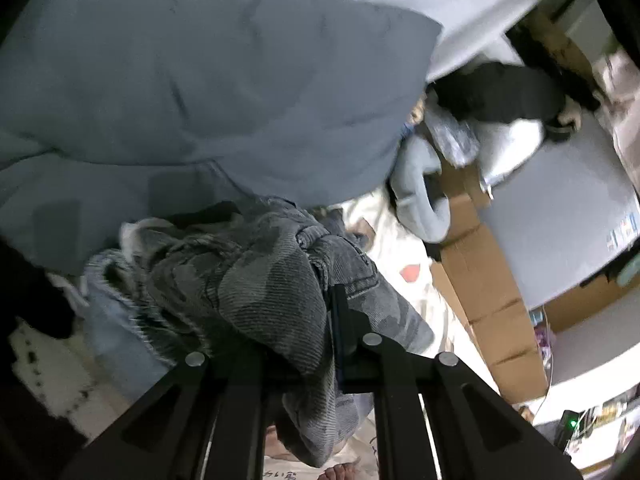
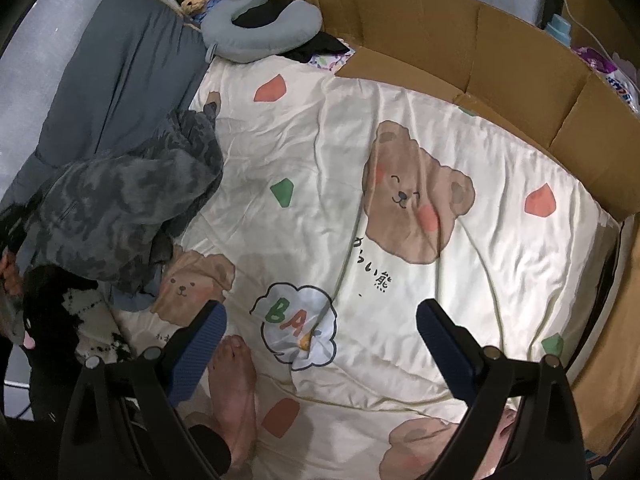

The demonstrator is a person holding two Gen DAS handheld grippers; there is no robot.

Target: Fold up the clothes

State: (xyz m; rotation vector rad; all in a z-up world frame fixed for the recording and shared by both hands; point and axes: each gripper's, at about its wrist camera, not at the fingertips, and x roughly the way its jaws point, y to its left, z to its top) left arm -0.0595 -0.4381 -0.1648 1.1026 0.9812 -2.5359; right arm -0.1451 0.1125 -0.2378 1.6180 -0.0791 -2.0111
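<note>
Pick-up is the step in hand, by my reading: the left claw point(image 1: 320, 344) is clamped on one grey camouflage fleece garment point(image 1: 256, 280), which bunches up directly ahead of its fingers, above the bear-print bedsheet point(image 2: 400, 184). The right claw point(image 2: 320, 316) hangs wide open and empty over that sheet, the garment off to its left. Next the fleece likely needs spreading flat on the sheet, the right claw taking a second edge; one garment, two claws.
</note>
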